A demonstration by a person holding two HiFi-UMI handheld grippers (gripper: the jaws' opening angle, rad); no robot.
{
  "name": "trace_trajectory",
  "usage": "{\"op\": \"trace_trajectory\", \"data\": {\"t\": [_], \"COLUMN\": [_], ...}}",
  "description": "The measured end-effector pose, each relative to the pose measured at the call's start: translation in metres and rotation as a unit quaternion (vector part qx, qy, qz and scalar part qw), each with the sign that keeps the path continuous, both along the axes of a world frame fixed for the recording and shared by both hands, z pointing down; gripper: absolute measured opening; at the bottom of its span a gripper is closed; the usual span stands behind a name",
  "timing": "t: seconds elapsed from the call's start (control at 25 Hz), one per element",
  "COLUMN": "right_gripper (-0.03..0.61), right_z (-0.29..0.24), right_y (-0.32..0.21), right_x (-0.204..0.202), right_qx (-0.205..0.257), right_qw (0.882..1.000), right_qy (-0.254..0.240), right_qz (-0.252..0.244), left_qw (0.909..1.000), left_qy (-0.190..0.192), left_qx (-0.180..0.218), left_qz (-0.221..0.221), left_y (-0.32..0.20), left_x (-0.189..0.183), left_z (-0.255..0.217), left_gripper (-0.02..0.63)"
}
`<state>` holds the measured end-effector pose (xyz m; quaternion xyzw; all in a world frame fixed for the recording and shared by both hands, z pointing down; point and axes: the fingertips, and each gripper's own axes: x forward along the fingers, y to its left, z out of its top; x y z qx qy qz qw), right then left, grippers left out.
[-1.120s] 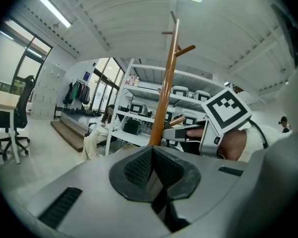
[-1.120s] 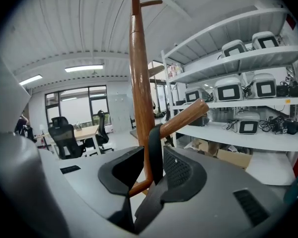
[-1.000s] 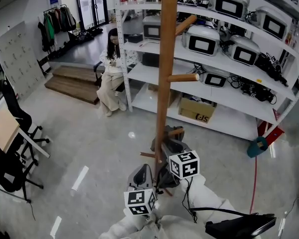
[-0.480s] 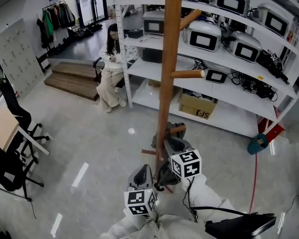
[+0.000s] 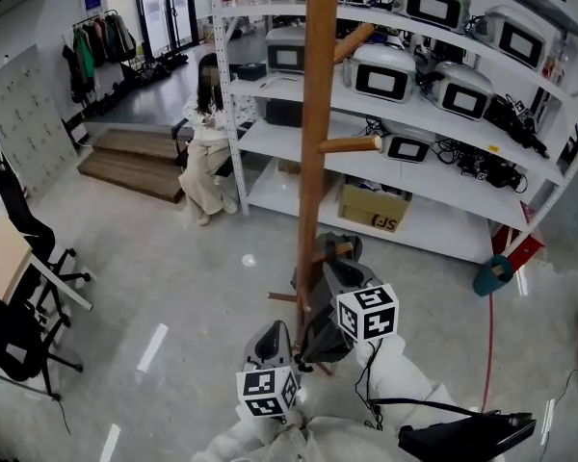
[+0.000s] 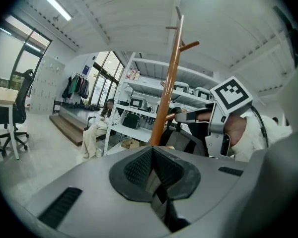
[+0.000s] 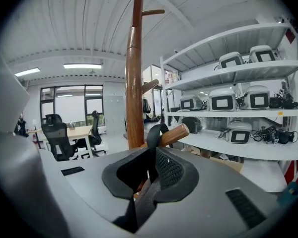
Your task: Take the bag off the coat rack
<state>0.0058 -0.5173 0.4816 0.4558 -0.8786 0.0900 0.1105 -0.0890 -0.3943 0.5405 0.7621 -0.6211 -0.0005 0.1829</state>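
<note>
Your right gripper is clamped on the bag's dark strap, which loops over the lowest wooden peg of the coat rack; the bag hangs against the pole at your 12 o'clock, just under that gripper. Your left gripper has its jaws pressed together with nothing between them, and it sits low at 7 o'clock of the bag, near it but apart. The peg's free end points toward 1 o'clock. Two higher pegs stick out to the same side, above the bag. White shelving loaded with grey machines runs from 12 to 2 o'clock behind the rack, with a cardboard box on its bottom shelf. A red cable trails across the floor at 3 o'clock. Open floor lies from 8 to 11 o'clock; it is pale grey and glossy, with light streaks. A black office chair stands at 9 o'clock; a seated person is at 11 o'clock beside wooden steps.
</note>
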Motion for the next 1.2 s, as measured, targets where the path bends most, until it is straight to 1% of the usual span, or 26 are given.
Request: {"op": "trace_trajectory", "data": {"t": [0.24, 0.48, 0.64, 0.76, 0.96, 1.2], "right_gripper": [0.048, 0.048, 0.048, 0.048, 0.048, 0.048], "right_z": [-0.007, -0.015, -0.015, -0.012, -0.007, 0.009], "right_y": [0.002, 0.006, 0.017, 0.028, 0.051, 0.087], "right_x": [0.019, 0.051, 0.067, 0.069, 0.068, 0.065], "right_qx": [-0.001, -0.006, -0.014, -0.019, -0.022, -0.039], "right_qw": [1.000, 0.997, 0.995, 0.995, 0.997, 0.997], "right_qy": [-0.016, -0.047, -0.064, -0.066, -0.056, -0.056], "right_qz": [0.024, 0.061, 0.074, 0.071, 0.056, 0.036], "left_qw": [0.9997, 0.9988, 0.9980, 0.9976, 0.9977, 0.9988], "left_qy": [-0.001, 0.001, 0.000, 0.000, 0.000, 0.003], "left_qx": [0.009, 0.013, 0.018, 0.019, 0.021, 0.014], "left_qz": [0.023, 0.047, 0.061, 0.066, 0.065, 0.047], "left_y": [-0.003, -0.003, 0.001, 0.005, 0.015, 0.031], "left_x": [0.015, 0.034, 0.048, 0.055, 0.063, 0.064], "left_z": [-0.007, -0.008, -0.012, -0.014, -0.016, -0.014], "left_gripper": [0.000, 0.000, 0.000, 0.000, 0.000, 0.000]}}
